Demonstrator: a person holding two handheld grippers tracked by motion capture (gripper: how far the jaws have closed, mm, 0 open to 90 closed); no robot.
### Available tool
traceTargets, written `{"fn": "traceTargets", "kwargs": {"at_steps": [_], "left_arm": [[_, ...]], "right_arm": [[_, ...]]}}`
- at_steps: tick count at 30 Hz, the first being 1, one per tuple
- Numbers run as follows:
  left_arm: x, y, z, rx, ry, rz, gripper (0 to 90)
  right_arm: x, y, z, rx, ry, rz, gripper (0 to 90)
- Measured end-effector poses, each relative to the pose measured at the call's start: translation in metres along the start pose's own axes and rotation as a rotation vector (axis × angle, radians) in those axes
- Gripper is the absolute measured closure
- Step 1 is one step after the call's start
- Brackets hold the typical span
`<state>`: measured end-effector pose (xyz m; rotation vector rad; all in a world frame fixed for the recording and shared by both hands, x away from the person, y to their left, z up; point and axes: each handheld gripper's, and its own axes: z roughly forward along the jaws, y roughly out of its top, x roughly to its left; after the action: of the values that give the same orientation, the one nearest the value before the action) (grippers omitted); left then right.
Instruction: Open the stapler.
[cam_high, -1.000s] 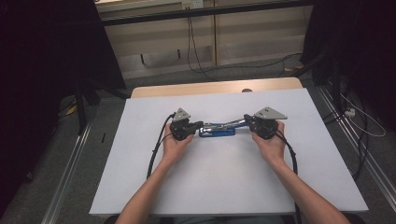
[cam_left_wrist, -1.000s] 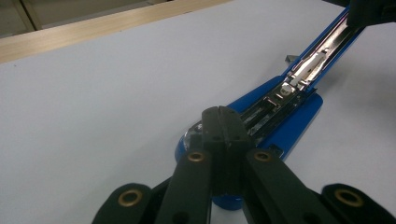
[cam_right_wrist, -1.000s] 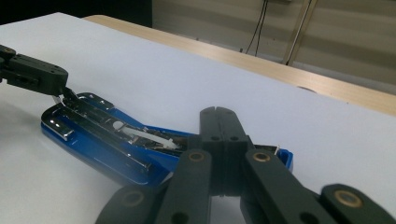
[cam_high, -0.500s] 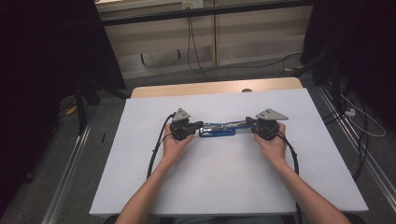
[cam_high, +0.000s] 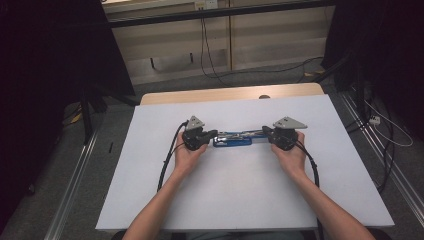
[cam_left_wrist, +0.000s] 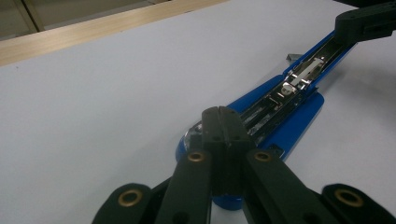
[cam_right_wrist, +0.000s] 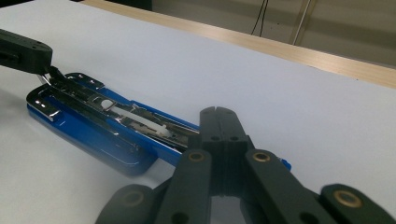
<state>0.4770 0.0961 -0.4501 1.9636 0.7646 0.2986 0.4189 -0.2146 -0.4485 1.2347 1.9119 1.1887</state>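
At mid-frame on the white counter (cam_high: 150, 200) the opened blue stapler (cam_high: 232, 139) lies pinned between the clenched left tool (cam_high: 214, 134) and clenched right tool (cam_high: 265, 132), so closing it likely comes next.

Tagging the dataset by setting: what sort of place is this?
Most likely a lab data-collection bench, not a home or office. A table with a plain white top, floor rails on both sides, loose cables on the grey floor, and dark curtains around it.
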Motion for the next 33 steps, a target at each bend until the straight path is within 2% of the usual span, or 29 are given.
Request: {"fn": "traceTargets", "kwargs": {"at_steps": [1,2,4,6,8,10,12,17,18,21,25,27,30,33], "left_arm": [[0.000,0.000,0.000,0.000,-0.005,-0.016,90.0],[0.000,0.000,0.000,-0.005,-0.004,-0.012,90.0],[-0.003,0.002,-0.001,-0.007,0.011,0.022,90.0],[-0.004,0.004,-0.003,-0.025,0.009,0.020,90.0],[-0.004,0.005,-0.003,-0.019,0.015,0.039,90.0],[-0.003,0.004,-0.003,-0.024,0.004,0.018,90.0],[-0.004,0.005,-0.003,-0.021,0.010,0.033,90.0],[-0.004,0.006,-0.005,-0.020,0.008,0.021,88.1],[-0.004,0.007,-0.005,-0.020,0.000,0.003,86.8],[-0.007,0.010,-0.007,-0.024,0.011,0.028,83.8],[-0.008,0.013,-0.011,-0.057,0.004,0.035,83.2],[-0.007,0.013,-0.012,-0.058,0.003,0.032,83.3],[-0.007,0.013,-0.013,-0.055,0.012,0.024,76.7],[-0.008,0.015,-0.016,-0.072,0.003,0.019,69.7]], "right_arm": [[0.000,0.000,0.000,-0.003,0.002,0.001,90.0],[-0.001,0.000,0.000,-0.003,0.002,0.000,90.0],[-0.001,0.000,0.000,0.000,0.007,0.007,90.0],[-0.002,-0.001,0.000,0.003,0.013,0.014,90.0],[-0.002,-0.001,0.000,0.001,0.015,0.020,90.0],[-0.003,0.000,-0.001,-0.004,0.013,0.016,90.0],[-0.003,0.001,-0.001,-0.010,0.019,0.020,90.0],[-0.005,0.002,-0.002,-0.022,0.030,0.020,87.7],[-0.005,0.002,-0.002,-0.033,0.045,0.020,87.3],[-0.003,0.003,-0.002,-0.040,0.064,0.010,86.2],[-0.003,0.003,-0.003,-0.044,0.081,0.015,83.6],[-0.003,0.003,-0.003,-0.047,0.086,0.015,83.0],[-0.004,0.003,-0.003,-0.057,0.093,0.025,80.1],[-0.004,0.004,-0.004,-0.063,0.096,0.035,75.1]]}}
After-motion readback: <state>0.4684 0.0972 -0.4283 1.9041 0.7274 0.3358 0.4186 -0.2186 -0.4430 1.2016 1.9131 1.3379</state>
